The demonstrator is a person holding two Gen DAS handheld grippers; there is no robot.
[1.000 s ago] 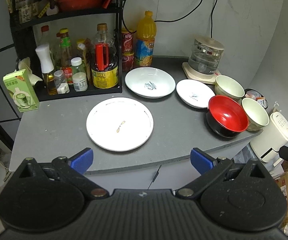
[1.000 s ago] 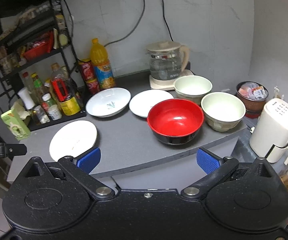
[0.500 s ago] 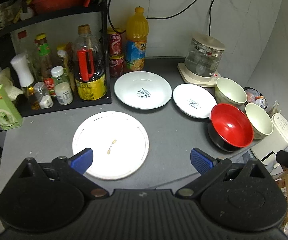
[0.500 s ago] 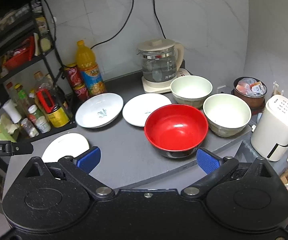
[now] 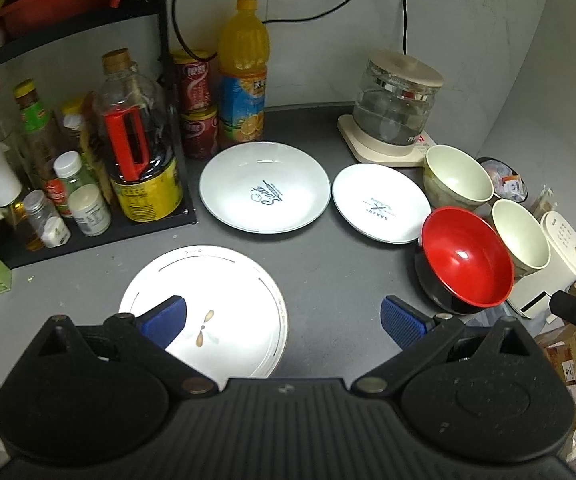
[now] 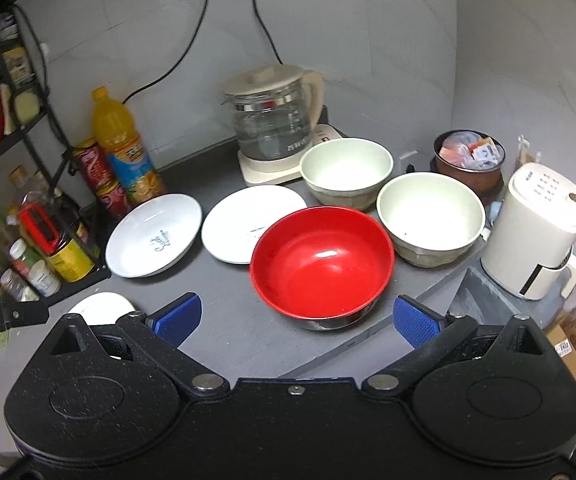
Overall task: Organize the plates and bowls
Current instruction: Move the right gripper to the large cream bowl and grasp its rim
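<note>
On the grey counter lie a large flat white plate, a deep white plate and a smaller white plate. A red bowl and two cream bowls stand at the right. My left gripper is open and empty, over the near edge of the flat plate. My right gripper is open and empty, just in front of the red bowl; the cream bowls stand behind it.
A black rack of bottles and jars stands at the left, with an orange juice bottle and red cans beside it. A glass kettle is at the back. A white appliance and brown pot stand at the right.
Both grippers have moved forward and closer to the counter. The left one now reaches over the flat plate's edge, the right one nears the red bowl. Both stay open.
</note>
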